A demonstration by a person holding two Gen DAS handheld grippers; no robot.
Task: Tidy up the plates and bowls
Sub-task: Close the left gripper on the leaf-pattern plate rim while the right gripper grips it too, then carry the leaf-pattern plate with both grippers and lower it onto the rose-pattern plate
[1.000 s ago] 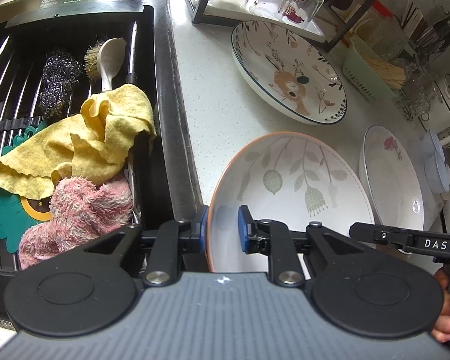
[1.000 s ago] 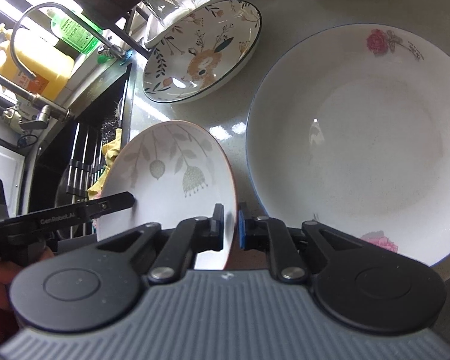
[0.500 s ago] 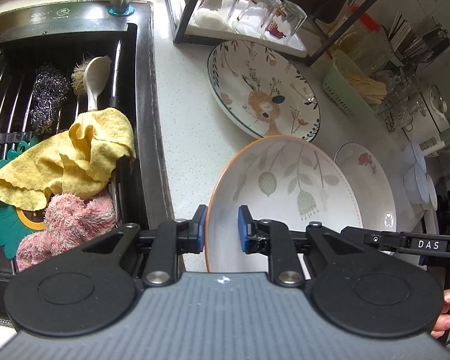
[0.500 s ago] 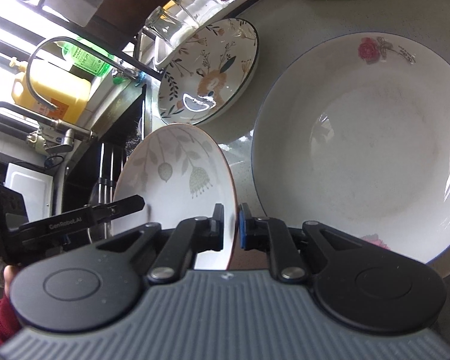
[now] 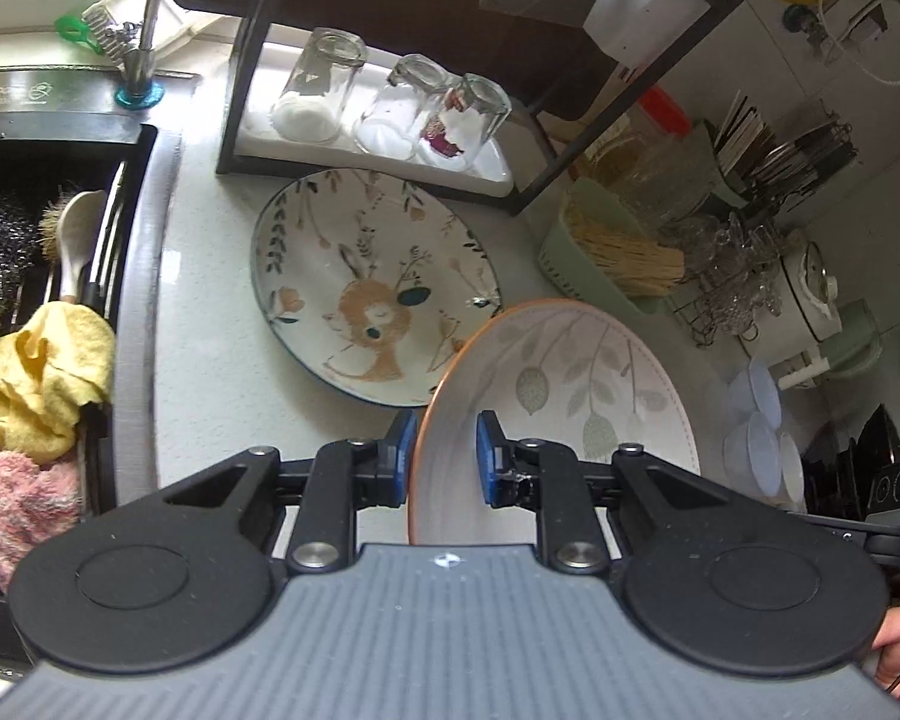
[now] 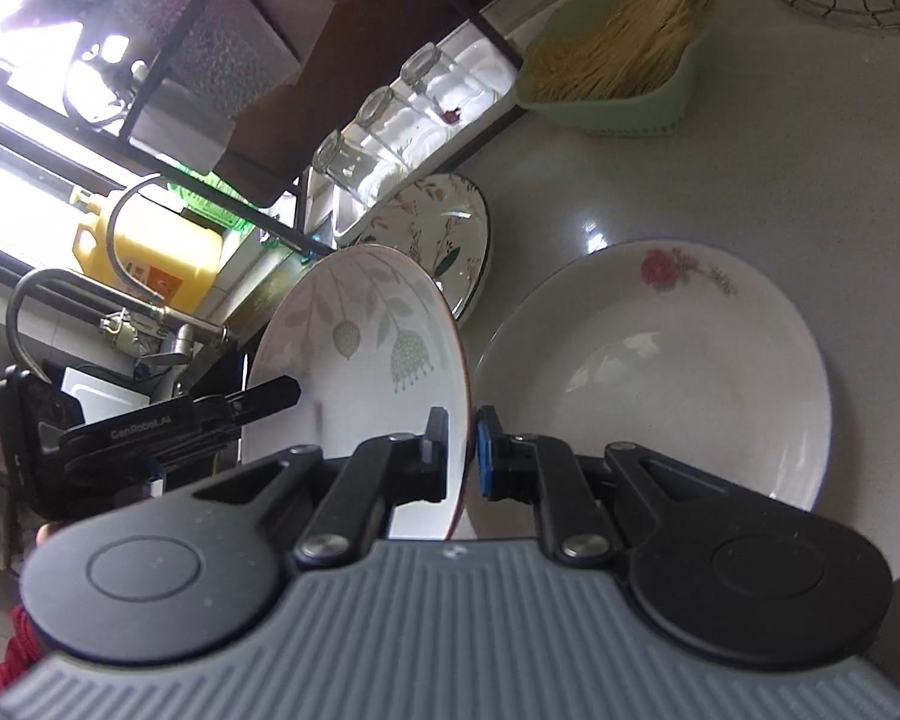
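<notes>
A leaf-patterned plate with an orange rim hangs tilted above the counter, held from two sides. My left gripper is shut on its near-left rim. My right gripper is shut on its opposite edge, where the plate shows nearly on edge. A rabbit-pattern plate lies flat on the counter behind it. A white plate with a rose lies flat to the right, below my right gripper. In the left wrist view the held plate hides the rose plate.
A black sink at the left holds a yellow cloth, a pink cloth and scrubbers. A black rack with upturned glasses stands at the back. A green basket of chopsticks sits on the counter beyond the plates.
Both grippers have risen with the leaf plate and carried it away from the sink, toward the rose plate. In the left wrist view it now covers the rose plate.
</notes>
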